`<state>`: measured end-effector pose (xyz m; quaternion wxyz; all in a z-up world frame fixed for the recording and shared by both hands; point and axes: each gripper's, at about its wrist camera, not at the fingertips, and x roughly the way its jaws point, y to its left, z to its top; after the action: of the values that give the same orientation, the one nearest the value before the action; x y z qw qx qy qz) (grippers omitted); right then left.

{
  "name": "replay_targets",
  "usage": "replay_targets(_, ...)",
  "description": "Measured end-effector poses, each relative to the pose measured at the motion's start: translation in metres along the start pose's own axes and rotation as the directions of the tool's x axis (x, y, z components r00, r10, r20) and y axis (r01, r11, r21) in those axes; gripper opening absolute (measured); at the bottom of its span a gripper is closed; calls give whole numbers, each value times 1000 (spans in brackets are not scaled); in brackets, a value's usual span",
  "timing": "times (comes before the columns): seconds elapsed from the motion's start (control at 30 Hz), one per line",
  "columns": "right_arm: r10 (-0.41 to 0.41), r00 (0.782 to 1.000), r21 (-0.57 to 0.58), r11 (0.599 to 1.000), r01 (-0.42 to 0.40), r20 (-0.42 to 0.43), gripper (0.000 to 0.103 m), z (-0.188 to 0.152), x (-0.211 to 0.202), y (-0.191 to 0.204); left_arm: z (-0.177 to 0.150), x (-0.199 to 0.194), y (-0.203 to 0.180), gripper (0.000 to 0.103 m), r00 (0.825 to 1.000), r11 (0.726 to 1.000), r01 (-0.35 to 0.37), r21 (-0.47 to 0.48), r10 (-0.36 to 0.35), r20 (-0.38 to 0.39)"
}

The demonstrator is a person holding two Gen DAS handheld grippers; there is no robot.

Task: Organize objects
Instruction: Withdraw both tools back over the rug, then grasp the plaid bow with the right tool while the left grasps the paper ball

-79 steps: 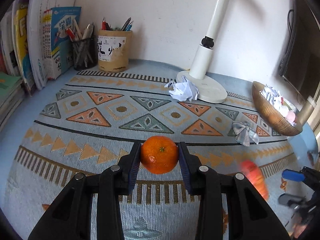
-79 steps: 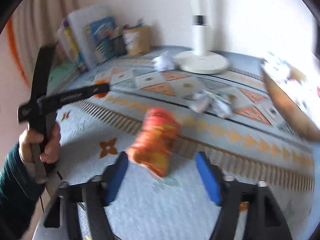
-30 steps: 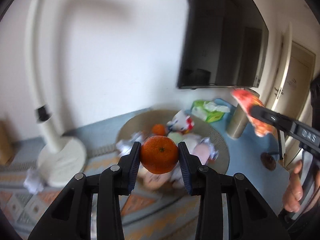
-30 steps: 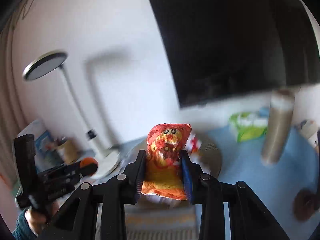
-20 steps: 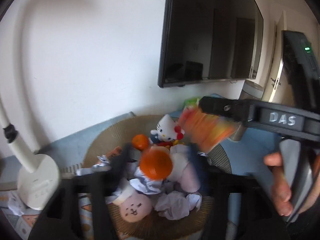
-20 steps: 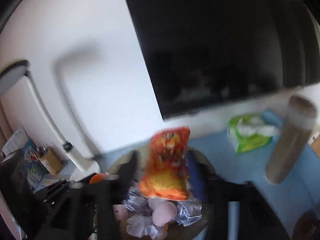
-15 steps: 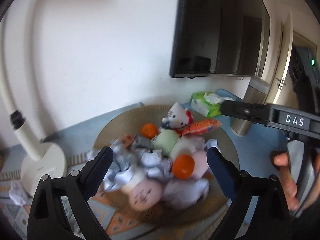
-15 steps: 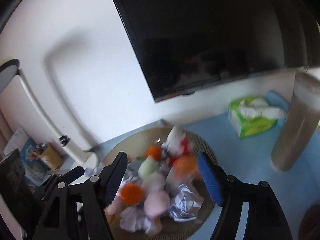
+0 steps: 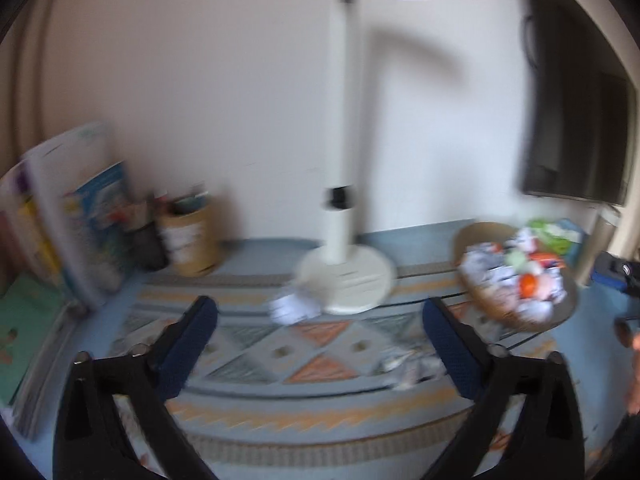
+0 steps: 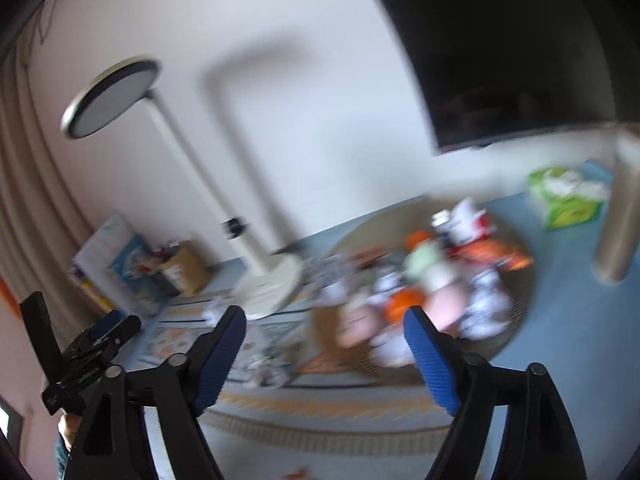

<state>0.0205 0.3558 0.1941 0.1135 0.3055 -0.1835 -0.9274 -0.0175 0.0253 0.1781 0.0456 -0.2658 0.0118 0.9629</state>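
Note:
My left gripper (image 9: 319, 316) is empty and its jaws are opening wide above the patterned mat (image 9: 320, 360). A wicker basket (image 9: 504, 314) at the right holds an orange (image 9: 528, 282), a red snack bag (image 9: 546, 258), soft toys and paper balls. My right gripper (image 10: 325, 320) is also empty with its jaws opening, hanging in front of the basket (image 10: 524, 300). There the orange (image 10: 402, 304) lies near the front and the snack bag (image 10: 492, 256) towards the back. Loose crumpled papers (image 9: 294, 308) (image 9: 412, 368) lie on the mat.
A white desk lamp (image 9: 346, 276) stands mid-table. Left of it are a pen holder (image 9: 190, 240) and upright books (image 9: 80, 216). A dark screen (image 9: 576, 120) hangs on the wall at the right. A green tissue pack (image 10: 568, 196) and a tall cylinder (image 10: 616, 220) stand beyond the basket.
Both grippers opened and let go: the orange and the snack bag now lie in the basket. Both views swung away from the basket towards the mat and lamp.

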Motion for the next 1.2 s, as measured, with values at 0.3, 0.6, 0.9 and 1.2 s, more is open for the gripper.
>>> replay_targets(0.3,-67,988,-121,991,51,-136,91,-100,100,73,-84,61,72,102,989,982,-18,-187,-10,-150)
replay_targets(0.6,-190,975,-222,962,161,-114,91,-122,130,71,-103,67,62,102,985,984,-92,-149,69,-156)
replay_targets(0.9,-225,967,-238,952,193,-119,92,-122,134,69,-105,70,56,102,980,991,-86,-99,66,-186)
replay_targets(1.2,-178,965,-241,962,129,-194,93,-108,139,75,-76,82,57,102,964,990,53,-132,-85,-251)
